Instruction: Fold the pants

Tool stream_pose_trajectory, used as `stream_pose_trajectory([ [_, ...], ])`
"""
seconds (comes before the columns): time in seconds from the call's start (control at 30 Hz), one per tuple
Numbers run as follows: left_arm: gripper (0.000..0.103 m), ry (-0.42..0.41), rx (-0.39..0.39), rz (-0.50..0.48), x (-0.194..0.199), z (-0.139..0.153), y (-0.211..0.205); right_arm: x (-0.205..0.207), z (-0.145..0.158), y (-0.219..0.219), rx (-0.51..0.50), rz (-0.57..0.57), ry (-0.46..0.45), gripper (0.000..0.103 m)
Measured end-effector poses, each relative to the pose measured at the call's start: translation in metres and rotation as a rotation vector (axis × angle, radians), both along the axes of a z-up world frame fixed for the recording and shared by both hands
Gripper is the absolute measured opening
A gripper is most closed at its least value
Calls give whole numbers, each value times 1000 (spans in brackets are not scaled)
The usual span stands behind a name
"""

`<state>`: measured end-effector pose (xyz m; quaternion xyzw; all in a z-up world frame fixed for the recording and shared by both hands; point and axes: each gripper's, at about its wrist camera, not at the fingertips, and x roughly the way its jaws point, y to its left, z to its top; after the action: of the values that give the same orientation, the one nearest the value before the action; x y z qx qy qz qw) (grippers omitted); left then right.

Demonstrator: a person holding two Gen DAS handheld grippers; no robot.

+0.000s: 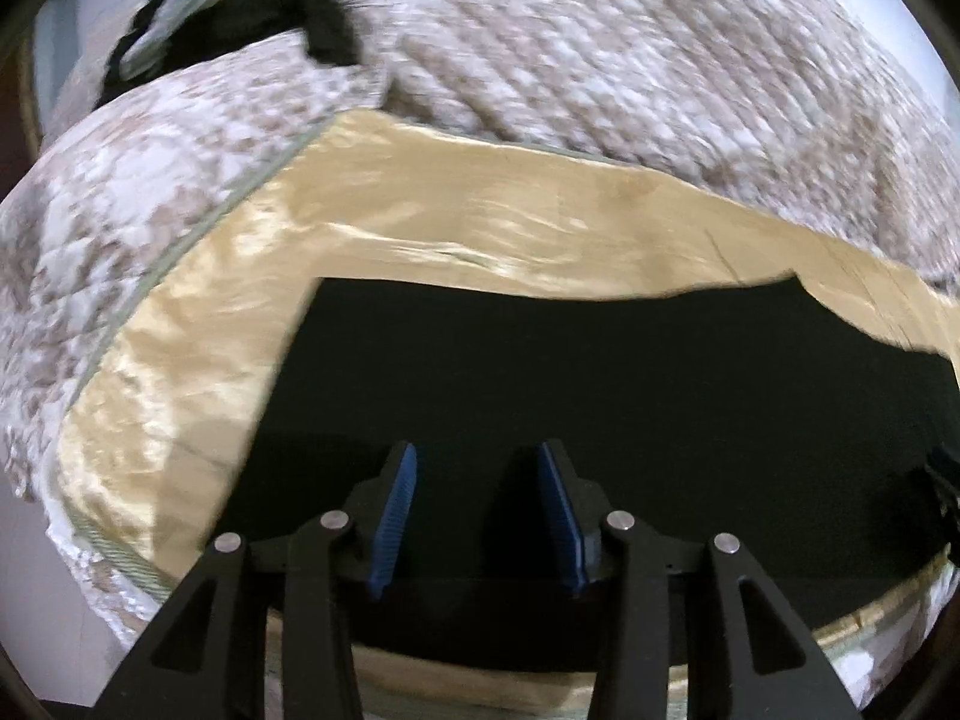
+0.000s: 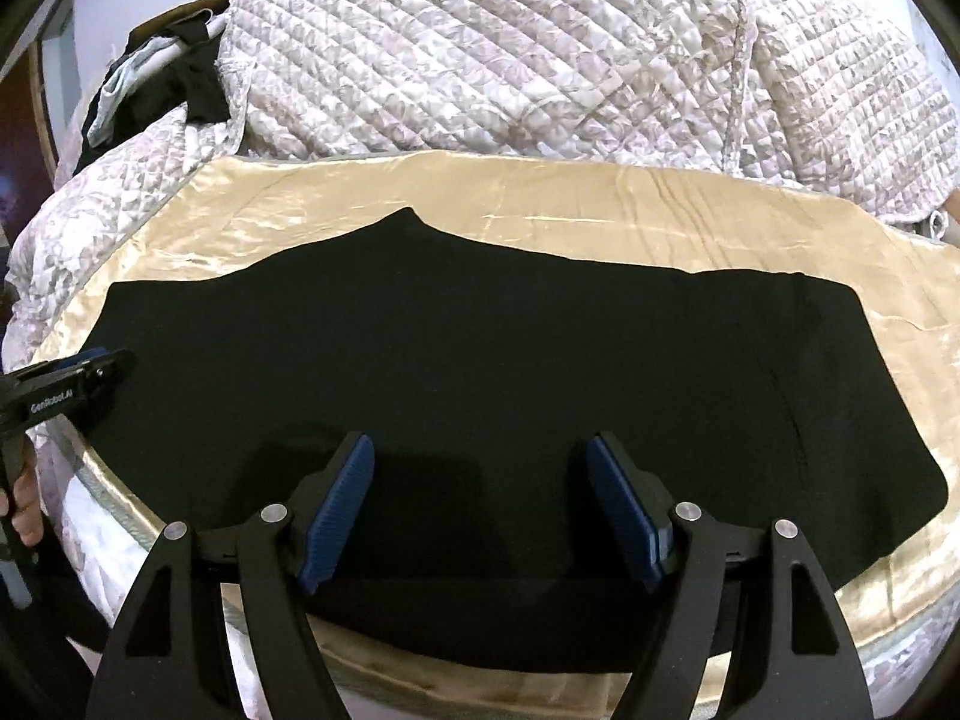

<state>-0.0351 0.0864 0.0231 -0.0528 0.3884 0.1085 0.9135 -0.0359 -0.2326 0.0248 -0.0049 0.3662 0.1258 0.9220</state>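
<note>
Black pants [image 2: 480,348] lie flat on a shiny cream satin sheet [image 2: 540,204], stretching across the right wrist view. In the left wrist view the pants [image 1: 600,372] fill the lower middle. My left gripper [image 1: 477,456] is open and empty, its blue pads just above the pants' near left part. It also shows at the left edge of the right wrist view [image 2: 90,369]. My right gripper [image 2: 480,450] is open and empty over the near edge of the pants.
A quilted floral blanket [image 2: 540,60] is piled behind the sheet and wraps around its left side [image 1: 120,210]. A dark garment with pale lining [image 2: 156,90] lies at the far left. The bed's front edge [image 2: 480,678] is near.
</note>
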Motion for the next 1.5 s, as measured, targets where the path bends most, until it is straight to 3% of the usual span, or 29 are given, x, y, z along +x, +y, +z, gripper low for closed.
stream_pose_trajectory([
  [0.2, 45, -13, -51, 123, -12, 0, 45, -1, 0, -1, 9, 5, 1, 74],
  [0.3, 52, -17, -60, 172, -16, 0, 60, -1, 0, -1, 12, 5, 2, 74],
  [0.37, 54, 7, -106, 198, -14, -7, 71, 0, -1, 0, 20, 10, 5, 74],
  [0.47, 56, 1, -147, 192, -15, -9, 73, 0, -1, 2, 25, 21, 7, 74],
  [0.6, 56, -11, -211, 103, -16, -8, 57, 0, -1, 2, 35, 30, 11, 74],
  [0.67, 56, -7, -182, 92, -15, -8, 50, 1, -1, 1, 41, 31, 12, 74],
  [0.8, 56, -14, -213, 119, -11, -10, 55, 1, -1, -1, 64, 31, 18, 74],
  [0.97, 60, 2, -159, 99, 3, -11, 49, 1, -2, 0, 79, 31, 26, 74],
  [1.0, 57, 5, -156, 94, 3, -11, 49, 1, -2, 0, 83, 33, 26, 74],
  [1.07, 38, -1, -143, 99, 1, -8, 50, 0, -1, 1, 90, 38, 26, 74],
  [1.13, 8, -20, -177, 87, -2, -5, 52, -1, 0, 0, 94, 41, 23, 74],
  [1.3, 8, -81, -311, 44, -4, 9, 50, -2, 3, -3, 118, 35, 14, 74],
  [1.5, 8, -173, -419, -92, -2, 55, 16, -4, 8, -14, 156, 16, -2, 74],
])
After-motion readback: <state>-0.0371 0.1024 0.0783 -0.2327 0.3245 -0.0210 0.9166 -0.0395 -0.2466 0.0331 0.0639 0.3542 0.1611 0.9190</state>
